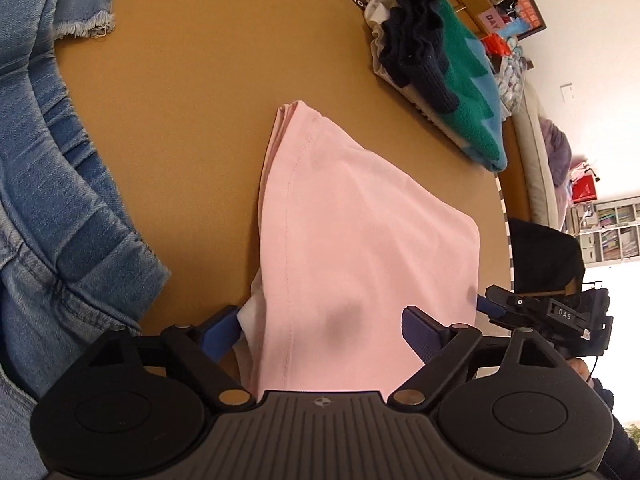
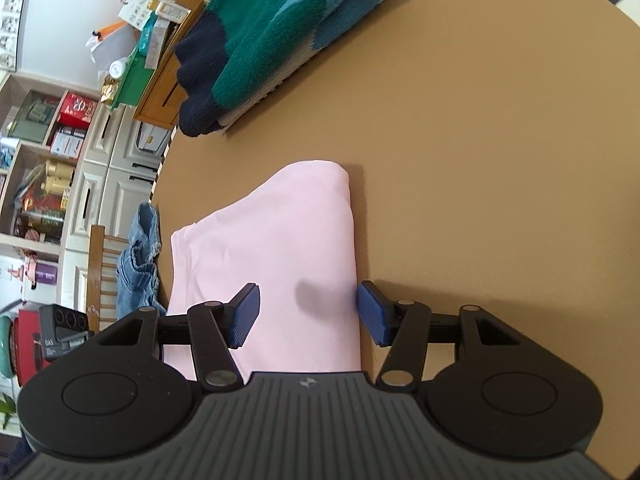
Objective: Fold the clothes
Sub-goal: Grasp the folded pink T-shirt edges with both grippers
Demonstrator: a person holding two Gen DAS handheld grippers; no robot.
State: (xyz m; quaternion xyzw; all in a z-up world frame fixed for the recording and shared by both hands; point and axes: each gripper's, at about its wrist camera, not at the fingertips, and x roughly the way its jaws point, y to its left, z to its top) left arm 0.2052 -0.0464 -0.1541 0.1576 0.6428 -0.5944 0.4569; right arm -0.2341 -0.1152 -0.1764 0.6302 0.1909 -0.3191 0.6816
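On my far left a heap of faded blue denim garments with a frayed hem (image 1: 52, 184) lies rumpled along the edge of the round tan table (image 1: 208, 92), and I judge it unfolded, so that work is left. Moving right, my left gripper (image 1: 322, 330) sits low over the near end of the pale pink cotton garment (image 1: 352, 216), its blue pads spread wide on either side of the cloth and clamping nothing; a bit of white fabric shows just beside the left pad, and I cannot tell whether it belongs to the pink piece. The pink garment lies flat in the middle of the table, already doubled into a compact stack with layered edges at its far corner, so I take its folding to be nearly or fully done; perhaps one last fold or a move to the pile remains. Further right, at the table's far edge, a folded green, light blue and navy knit sweater (image 1: 460, 92) rests on other folded pieces, which I read as the finished stack. From the right wrist view my right gripper (image 2: 308, 316) also stands released, pads apart astride the pink garment's (image 2: 276, 248) near end, the right pad just beside its rolled fold edge.
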